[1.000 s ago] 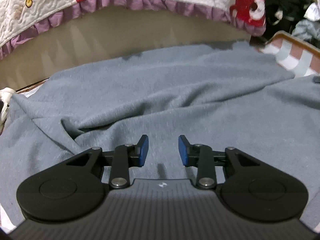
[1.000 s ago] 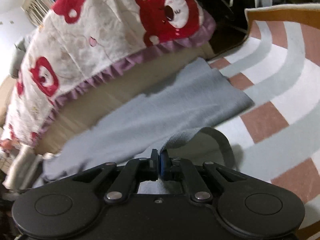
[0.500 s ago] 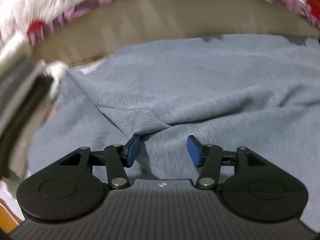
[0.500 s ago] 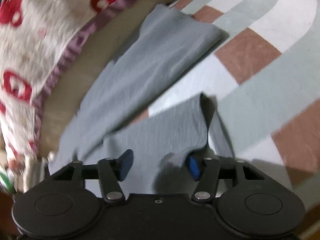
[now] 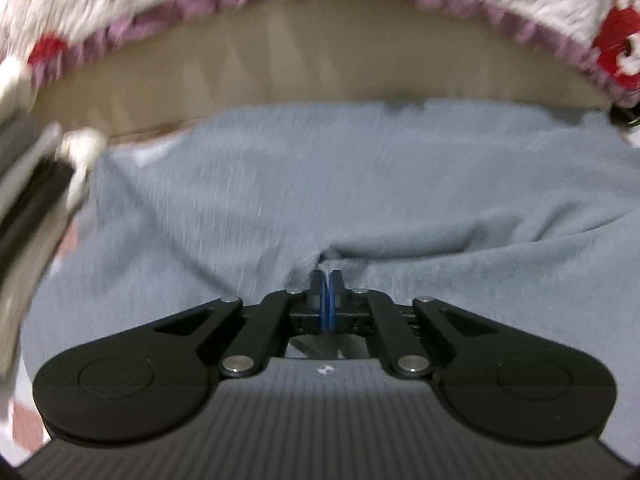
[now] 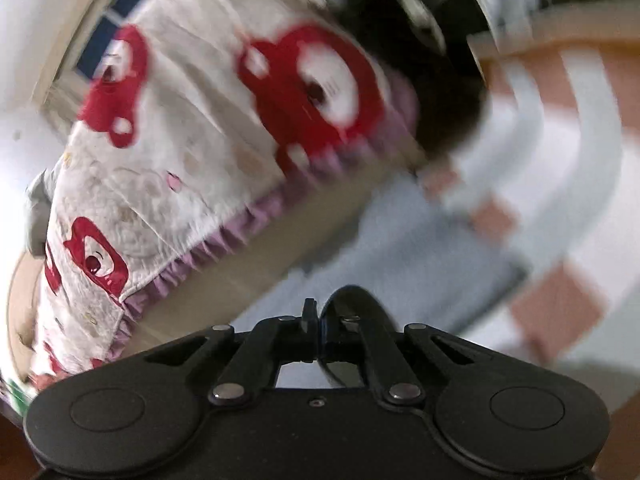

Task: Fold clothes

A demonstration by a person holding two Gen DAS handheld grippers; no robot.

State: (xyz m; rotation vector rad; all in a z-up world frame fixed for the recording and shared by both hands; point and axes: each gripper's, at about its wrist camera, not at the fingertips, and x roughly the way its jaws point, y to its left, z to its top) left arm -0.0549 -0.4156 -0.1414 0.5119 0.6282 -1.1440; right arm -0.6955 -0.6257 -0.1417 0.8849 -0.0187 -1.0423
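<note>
A grey garment (image 5: 360,184) lies spread on the floor rug in front of a bed. In the left wrist view my left gripper (image 5: 327,276) is shut, its blue pads pinching a small raised fold of the grey cloth. In the blurred right wrist view my right gripper (image 6: 318,312) is also shut and lifted, and a shadowed loop of the cloth (image 6: 356,294) arches out from between its fingers over the right one. The rest of the grey garment (image 6: 420,248) trails below and beyond it along the bed's base.
A white quilt with red bears and a purple frill (image 6: 180,160) hangs over the beige bed base (image 5: 320,48). A striped pink, white and grey rug (image 6: 560,160) lies to the right. Dark clothes (image 6: 420,40) are piled behind. A blurred grey object (image 5: 28,200) stands at the left edge.
Both grippers opened over the grey cloth half a second ago and have now shut on it. The right one has risen with its piece; the left one slid left earlier.
</note>
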